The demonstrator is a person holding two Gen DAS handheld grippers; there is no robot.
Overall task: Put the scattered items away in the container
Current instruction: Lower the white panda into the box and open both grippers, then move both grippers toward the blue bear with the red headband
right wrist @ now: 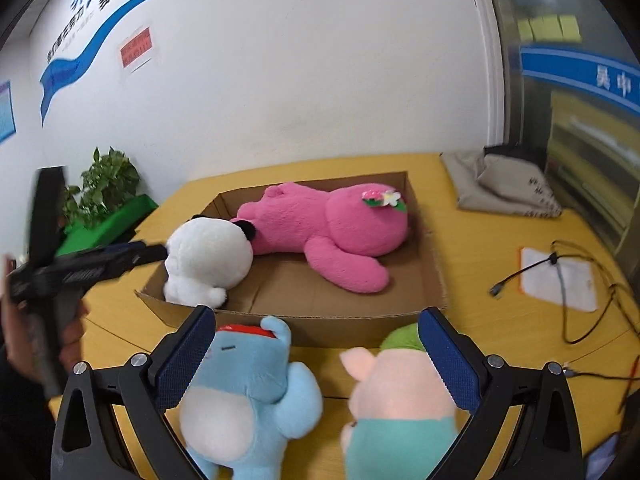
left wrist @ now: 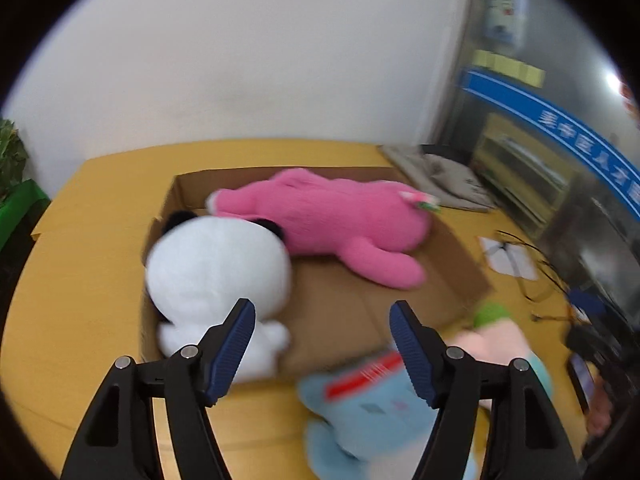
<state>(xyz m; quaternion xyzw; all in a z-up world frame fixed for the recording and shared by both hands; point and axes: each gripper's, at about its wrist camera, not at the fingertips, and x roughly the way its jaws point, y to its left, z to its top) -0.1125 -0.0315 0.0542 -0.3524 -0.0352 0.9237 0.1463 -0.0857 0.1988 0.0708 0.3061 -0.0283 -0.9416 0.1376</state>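
Cardboard box (right wrist: 424, 276) holds the pink plush (right wrist: 332, 232) and panda (right wrist: 208, 256); just before its near wall, outside, stand our blue plush (right wrist: 248, 384) and pig plush (right wrist: 400, 396), upright between the right gripper's (right wrist: 316, 356) spread jaws, nearer than the empty, released left gripper (left wrist: 322, 344)

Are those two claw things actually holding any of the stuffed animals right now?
No, neither. The left gripper is open and empty beside the panda plush; the right gripper is open, the blue plush and pink plush unpinched.
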